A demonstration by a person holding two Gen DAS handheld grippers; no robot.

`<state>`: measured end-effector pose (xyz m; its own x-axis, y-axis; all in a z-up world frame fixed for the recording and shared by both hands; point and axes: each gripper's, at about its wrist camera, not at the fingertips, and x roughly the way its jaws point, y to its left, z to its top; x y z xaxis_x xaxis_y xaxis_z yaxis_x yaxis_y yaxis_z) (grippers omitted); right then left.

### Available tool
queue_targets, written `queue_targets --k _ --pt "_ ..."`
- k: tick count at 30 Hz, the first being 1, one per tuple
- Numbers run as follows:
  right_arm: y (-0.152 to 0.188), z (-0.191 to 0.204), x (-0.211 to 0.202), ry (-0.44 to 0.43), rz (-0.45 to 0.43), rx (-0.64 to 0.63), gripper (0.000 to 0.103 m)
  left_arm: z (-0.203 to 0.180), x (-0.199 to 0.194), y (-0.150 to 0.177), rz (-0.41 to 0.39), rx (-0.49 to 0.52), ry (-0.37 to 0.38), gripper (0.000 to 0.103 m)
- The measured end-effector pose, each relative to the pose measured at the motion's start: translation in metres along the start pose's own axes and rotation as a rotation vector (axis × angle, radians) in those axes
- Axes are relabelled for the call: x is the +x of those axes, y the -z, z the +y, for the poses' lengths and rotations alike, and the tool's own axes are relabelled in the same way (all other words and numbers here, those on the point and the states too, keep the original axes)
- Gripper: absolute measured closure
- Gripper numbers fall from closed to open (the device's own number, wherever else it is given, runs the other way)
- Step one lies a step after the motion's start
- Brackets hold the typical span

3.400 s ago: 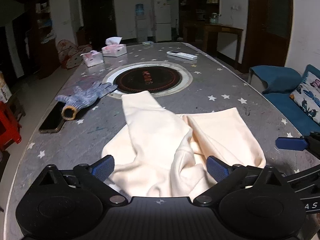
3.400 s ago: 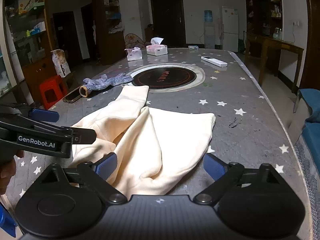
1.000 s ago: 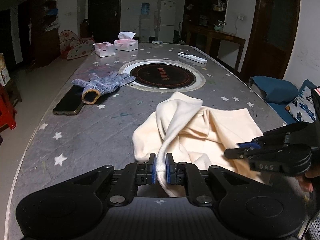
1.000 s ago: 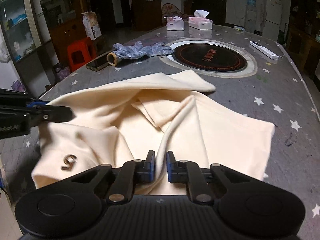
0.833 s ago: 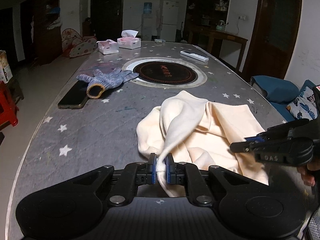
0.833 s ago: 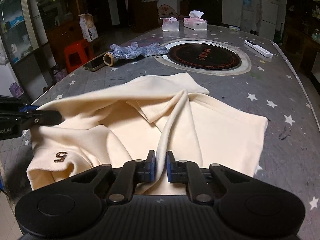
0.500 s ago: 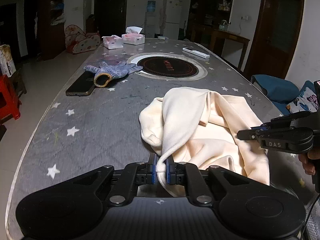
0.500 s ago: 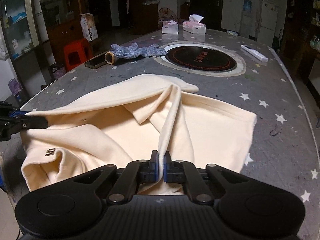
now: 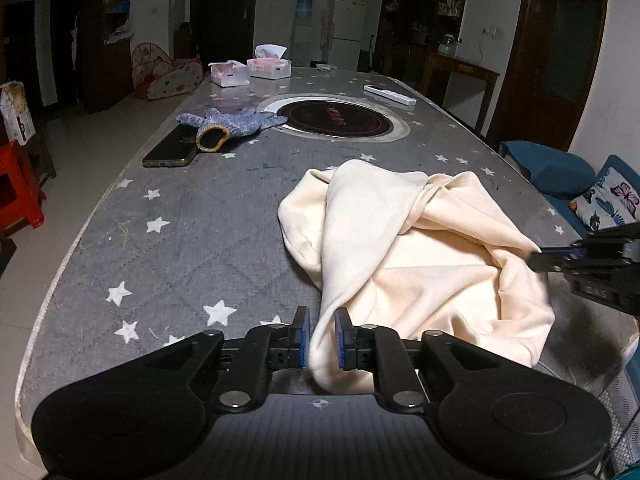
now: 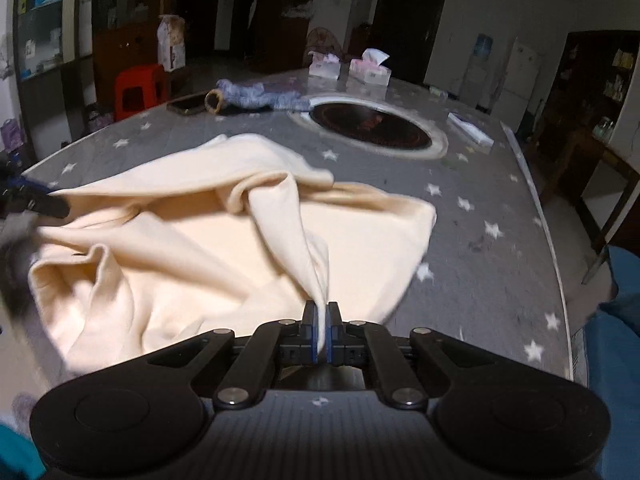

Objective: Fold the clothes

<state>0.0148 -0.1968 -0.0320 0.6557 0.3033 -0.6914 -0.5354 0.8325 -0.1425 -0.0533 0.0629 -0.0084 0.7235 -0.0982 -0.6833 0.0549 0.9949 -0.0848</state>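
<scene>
- Cream garment (image 9: 420, 248), soft knit, lay rumpled in thick folds on the near end of the table (image 9: 192, 248).
- Left tool (image 9: 321, 338) was clamped on a rounded fold of its edge; right tool (image 10: 321, 332) was pinched tight on a thin tapered ridge of cloth.
- Table was grey, quilted, printed with white stars; a round dark burner (image 9: 334, 120) with a pale ring sat in its middle.
- Beyond it: blue knit gloves (image 9: 230, 122), dark phone (image 9: 172, 148), two tissue boxes (image 9: 250, 70), white remote (image 9: 390, 94).
- Dim room; white fridge (image 9: 346, 32) stood at the far wall.
</scene>
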Motion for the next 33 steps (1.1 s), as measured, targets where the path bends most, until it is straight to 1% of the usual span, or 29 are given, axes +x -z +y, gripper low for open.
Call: queue_targets --k 2,3,4,5,7,10,13,18,21,23,24,25,27,28,29,30,31,32,33 --pt "0.002 -0.006 -0.008 -0.027 0.002 0.030 0.099 -0.003 -0.001 -0.003 -0.009 0.010 -0.001 0.073" --pt "0.001 -0.007 -0.010 -0.038 -0.001 0.038 0.096 -0.005 -0.001 -0.005 -0.017 0.018 0.000 0.071" --pt "-0.001 -0.009 -0.012 -0.043 -0.006 0.045 0.092 -0.007 0.000 -0.007 -0.024 0.029 0.003 0.064" --pt "-0.005 -0.011 -0.013 -0.049 -0.018 0.054 0.091 -0.010 0.000 -0.010 -0.032 0.039 0.006 0.058" --pt "-0.013 -0.012 -0.011 -0.059 -0.036 0.060 0.079 -0.015 0.005 -0.015 -0.038 0.058 0.007 0.058" --pt "-0.026 -0.011 0.002 -0.086 -0.050 0.070 0.074 -0.022 0.018 -0.025 -0.039 0.084 0.017 0.057" --pt "-0.039 -0.009 0.022 -0.113 -0.044 0.071 0.069 -0.030 0.033 -0.035 -0.038 0.122 0.020 0.057" --pt "-0.054 -0.007 0.056 -0.134 -0.016 0.065 0.069 -0.041 0.060 -0.047 -0.031 0.196 0.020 0.056" --pt "-0.061 -0.008 0.075 -0.172 0.010 0.070 0.069 -0.048 0.073 -0.050 -0.028 0.247 0.017 0.056" --pt "-0.063 -0.005 0.082 -0.179 0.014 0.050 0.070 -0.053 0.083 -0.051 -0.023 0.281 0.003 0.056" --pt "-0.064 -0.004 0.084 -0.181 0.014 0.046 0.072 -0.055 0.087 -0.052 -0.021 0.298 -0.004 0.056" --pt "-0.065 -0.004 0.086 -0.183 0.013 0.041 0.079 -0.058 0.092 -0.052 -0.018 0.315 -0.012 0.056" --pt "-0.067 -0.003 0.090 -0.186 0.013 0.033 0.087 -0.062 0.098 -0.053 -0.024 0.345 -0.025 0.057" --pt "-0.068 -0.002 0.091 -0.188 0.013 0.029 0.091 -0.064 0.100 -0.053 -0.025 0.361 -0.030 0.057" --pt "-0.069 -0.004 0.091 -0.186 0.007 0.037 0.094 -0.065 0.102 -0.053 -0.024 0.371 -0.030 0.062" --pt "-0.069 -0.005 0.091 -0.183 0.002 0.046 0.095 -0.065 0.104 -0.054 -0.022 0.375 -0.030 0.067" --pt "-0.068 -0.009 0.087 -0.167 -0.008 0.056 0.095 -0.063 0.105 -0.054 -0.018 0.369 -0.029 0.078" --pt "-0.067 -0.013 0.082 -0.151 -0.018 0.067 0.095 -0.061 0.105 -0.055 -0.014 0.362 -0.027 0.085" --pt "-0.065 -0.016 0.078 -0.135 -0.027 0.077 0.096 -0.059 0.106 -0.055 -0.010 0.355 -0.025 0.088"
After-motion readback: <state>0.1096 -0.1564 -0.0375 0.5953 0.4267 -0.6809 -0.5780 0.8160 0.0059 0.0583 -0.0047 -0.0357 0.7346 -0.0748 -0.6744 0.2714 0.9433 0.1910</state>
